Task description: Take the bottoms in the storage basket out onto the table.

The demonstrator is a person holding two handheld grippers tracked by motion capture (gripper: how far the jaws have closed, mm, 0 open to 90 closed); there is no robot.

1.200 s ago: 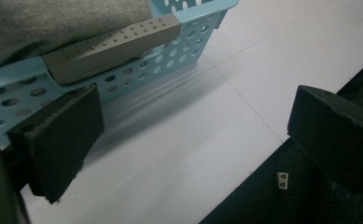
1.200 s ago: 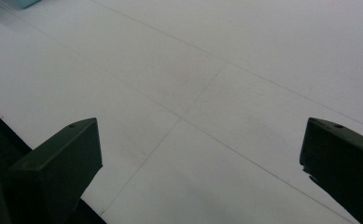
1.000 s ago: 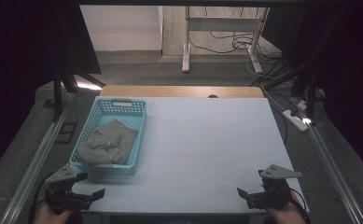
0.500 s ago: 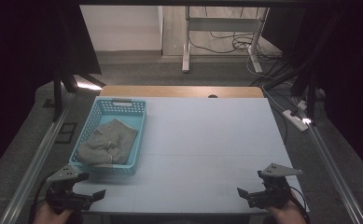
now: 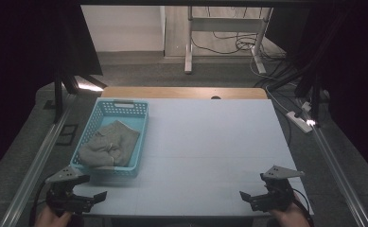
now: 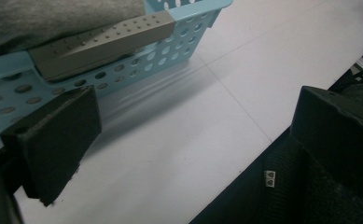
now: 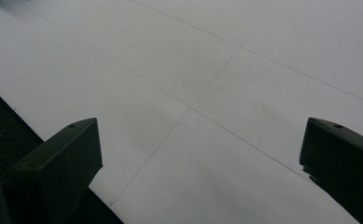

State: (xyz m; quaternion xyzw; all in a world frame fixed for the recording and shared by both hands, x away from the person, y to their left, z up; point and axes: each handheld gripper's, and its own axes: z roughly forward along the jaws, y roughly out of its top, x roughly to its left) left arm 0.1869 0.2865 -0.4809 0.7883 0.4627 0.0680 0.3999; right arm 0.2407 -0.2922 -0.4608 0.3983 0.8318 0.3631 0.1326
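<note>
- Grey cloth (image 5: 107, 145) bunched inside blue basket (image 5: 141, 124), far-left on worktop (image 5: 210, 142).
- Left hand-held gripper (image 5: 92, 199) released, near the basket's near wall; right hand-held gripper (image 5: 249, 197) released, well apart.
- Best reached over the rim, pinching a raised fold, lifting straight up.

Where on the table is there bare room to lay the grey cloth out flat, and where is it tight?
The white table is bare from the blue basket's right wall to the right edge, and back to the wooden strip. It is tight at the left: the basket, with the grey cloth inside, fills that side, and the left tongs sit open just before it.
</note>
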